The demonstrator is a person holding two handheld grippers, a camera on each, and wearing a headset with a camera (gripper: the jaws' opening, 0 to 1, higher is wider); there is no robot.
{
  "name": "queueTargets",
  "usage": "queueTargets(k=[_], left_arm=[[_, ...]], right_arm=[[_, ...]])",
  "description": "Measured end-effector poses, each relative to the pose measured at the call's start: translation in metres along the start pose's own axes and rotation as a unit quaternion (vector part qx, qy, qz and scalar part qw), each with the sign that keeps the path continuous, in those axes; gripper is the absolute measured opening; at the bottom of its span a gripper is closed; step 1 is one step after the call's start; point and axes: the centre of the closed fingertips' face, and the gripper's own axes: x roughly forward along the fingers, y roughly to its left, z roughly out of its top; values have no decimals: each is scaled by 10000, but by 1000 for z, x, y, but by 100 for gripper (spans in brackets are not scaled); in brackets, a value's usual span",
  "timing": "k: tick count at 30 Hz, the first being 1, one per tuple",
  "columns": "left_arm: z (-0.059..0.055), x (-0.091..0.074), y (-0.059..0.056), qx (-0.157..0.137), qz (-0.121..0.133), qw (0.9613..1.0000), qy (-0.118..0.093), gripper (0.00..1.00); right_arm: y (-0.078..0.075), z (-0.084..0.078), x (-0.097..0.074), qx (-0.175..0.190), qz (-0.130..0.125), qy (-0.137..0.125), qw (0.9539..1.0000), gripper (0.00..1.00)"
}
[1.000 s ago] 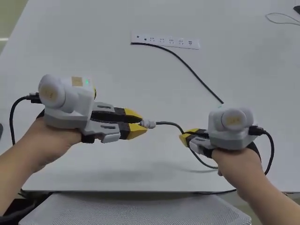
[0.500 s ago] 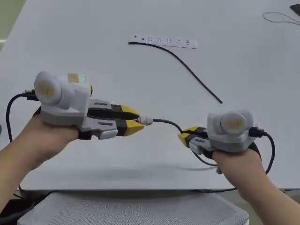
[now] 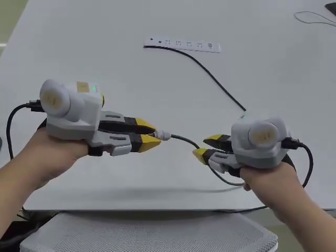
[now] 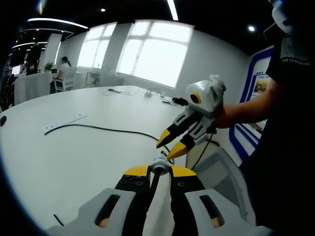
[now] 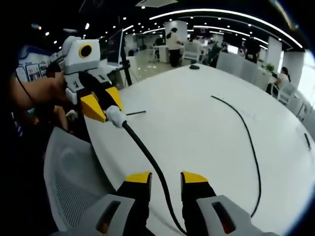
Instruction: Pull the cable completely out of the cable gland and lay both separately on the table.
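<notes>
A small grey-white cable gland [image 3: 164, 136] is pinched at the tips of my left gripper [image 3: 155, 136], which is shut on it above the white table [image 3: 105, 63]. A black cable [image 3: 184, 139] comes out of the gland and curves right, passing between the spread fingers of my right gripper [image 3: 207, 146], which is open. In the right gripper view the cable [image 5: 147, 157] runs from the gland [image 5: 115, 117] down through the gap of my right gripper [image 5: 166, 178]. In the left gripper view the gland [image 4: 159, 166] sits between the closed tips of the left gripper [image 4: 158, 172].
A white power strip [image 3: 182, 45] lies at the far middle of the table, and its black cord [image 3: 215, 81] runs toward the right hand. A thin white wire [image 3: 314, 20] lies far right. A mesh chair back [image 3: 152, 233] sits below the table's near edge.
My right gripper was closed on the cable and has opened; the cable now runs loose between its fingers. It has shifted slightly left. The left gripper still holds the gland.
</notes>
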Motion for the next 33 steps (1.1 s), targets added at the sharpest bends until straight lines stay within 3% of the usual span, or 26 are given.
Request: queueTargets(k=[4, 7, 11, 22, 33], left_arm=[[-1, 0, -1, 9, -5, 10000, 13, 15], [-1, 0, -3, 25, -21, 10000, 11, 15], [-1, 0, -3, 33, -15, 10000, 24, 15], [-4, 2, -6, 12, -28, 10000, 42, 15], [-3, 4, -5, 26, -32, 10000, 33, 15]], right_arm=[[14, 16, 0, -596, 130, -4, 9981, 21], [29, 26, 3, -1168, 227, -32, 9929, 20], [39, 34, 6, -1495, 231, -64, 9885, 18], [46, 41, 9, -1709, 347, -130, 9846, 6], [44, 40, 10, -1604, 369, -129, 9863, 1]])
